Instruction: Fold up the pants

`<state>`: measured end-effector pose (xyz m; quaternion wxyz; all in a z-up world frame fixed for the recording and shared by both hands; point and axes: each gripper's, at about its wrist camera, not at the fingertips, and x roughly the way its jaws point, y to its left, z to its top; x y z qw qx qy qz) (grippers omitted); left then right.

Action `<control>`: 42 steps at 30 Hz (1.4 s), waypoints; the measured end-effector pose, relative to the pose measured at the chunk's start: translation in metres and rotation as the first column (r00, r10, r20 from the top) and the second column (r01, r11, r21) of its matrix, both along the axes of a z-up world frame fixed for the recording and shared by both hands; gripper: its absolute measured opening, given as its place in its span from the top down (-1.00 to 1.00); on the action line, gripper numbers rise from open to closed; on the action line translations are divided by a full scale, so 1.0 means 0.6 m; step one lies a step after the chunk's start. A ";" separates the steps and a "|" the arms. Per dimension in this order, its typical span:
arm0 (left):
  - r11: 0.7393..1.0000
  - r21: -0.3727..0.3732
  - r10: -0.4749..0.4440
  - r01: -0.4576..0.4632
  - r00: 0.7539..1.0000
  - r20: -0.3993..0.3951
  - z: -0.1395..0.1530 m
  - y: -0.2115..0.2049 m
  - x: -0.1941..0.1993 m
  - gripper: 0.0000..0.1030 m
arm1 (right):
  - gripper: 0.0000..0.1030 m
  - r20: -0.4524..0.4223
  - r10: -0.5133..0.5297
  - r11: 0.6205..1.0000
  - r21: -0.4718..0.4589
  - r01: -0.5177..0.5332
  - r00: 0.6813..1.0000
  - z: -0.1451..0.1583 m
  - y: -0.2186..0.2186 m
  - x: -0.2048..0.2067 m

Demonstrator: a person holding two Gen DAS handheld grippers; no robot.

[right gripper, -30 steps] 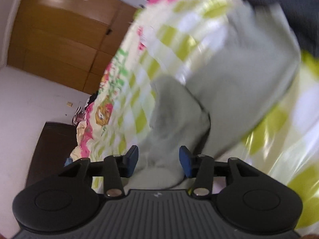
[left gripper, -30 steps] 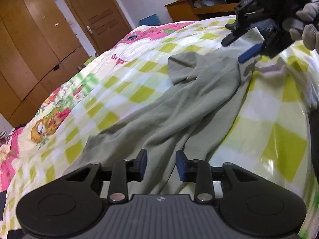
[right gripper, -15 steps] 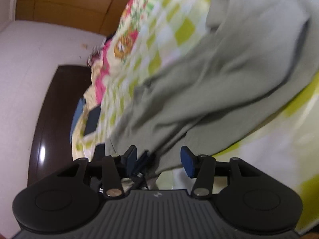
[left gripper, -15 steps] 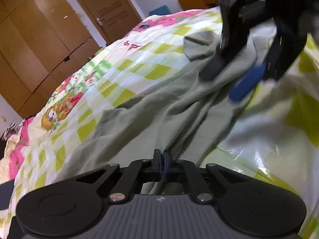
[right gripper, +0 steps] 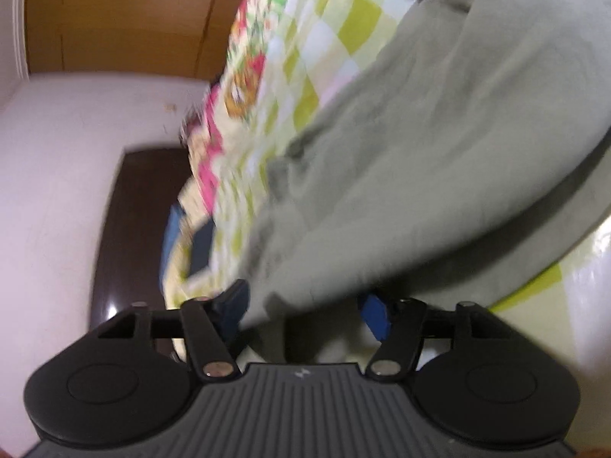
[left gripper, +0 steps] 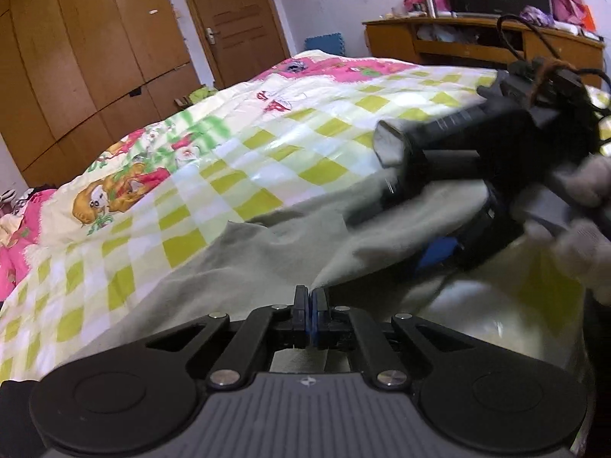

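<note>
Grey-green pants [left gripper: 267, 267] lie crumpled across the checked bedspread [left gripper: 305, 141]. My left gripper [left gripper: 309, 311] sits at their near edge with its pads pressed together, pinching a raised fold of the cloth. In the left wrist view, my right gripper [left gripper: 420, 206] is held by a gloved hand [left gripper: 580, 206] low over the pants at the right. In its own view the right gripper [right gripper: 305, 311] is opening, its blue pads [right gripper: 376, 315] standing wide apart. A hem of the pants [right gripper: 420, 152] hangs between them, and neither pad presses on it.
A wooden wardrobe [left gripper: 76, 57] and a door [left gripper: 236, 19] stand past the bed's far left side. At the back right is a cluttered wooden desk [left gripper: 458, 45]. The right wrist view shows a dark headboard [right gripper: 130, 210] against a white wall.
The left gripper's jaws shut on the near edge of the pants and lifted it slightly. The right gripper swept in from the far end to close beside the left, and its jaws widened.
</note>
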<state>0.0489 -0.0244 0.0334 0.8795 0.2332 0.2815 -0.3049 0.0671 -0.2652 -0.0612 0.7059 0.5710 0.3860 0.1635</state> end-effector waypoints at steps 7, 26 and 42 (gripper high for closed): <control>0.999 0.031 -0.037 0.039 0.998 -0.056 -0.035 -0.017 -0.018 0.65 | -0.27 0.064 -0.241 0.970 0.033 0.239 0.969 0.004 -0.068 -0.026; 0.993 0.098 -0.054 0.062 0.995 -0.084 -0.064 -0.042 -0.011 0.64 | -0.28 0.294 -0.405 0.833 -0.271 0.482 0.866 0.118 -0.214 -0.076; 0.988 0.006 -0.157 0.157 0.988 0.012 0.012 -0.174 0.044 0.51 | 0.40 0.058 -0.182 0.892 -0.410 0.189 0.982 0.048 -0.275 0.047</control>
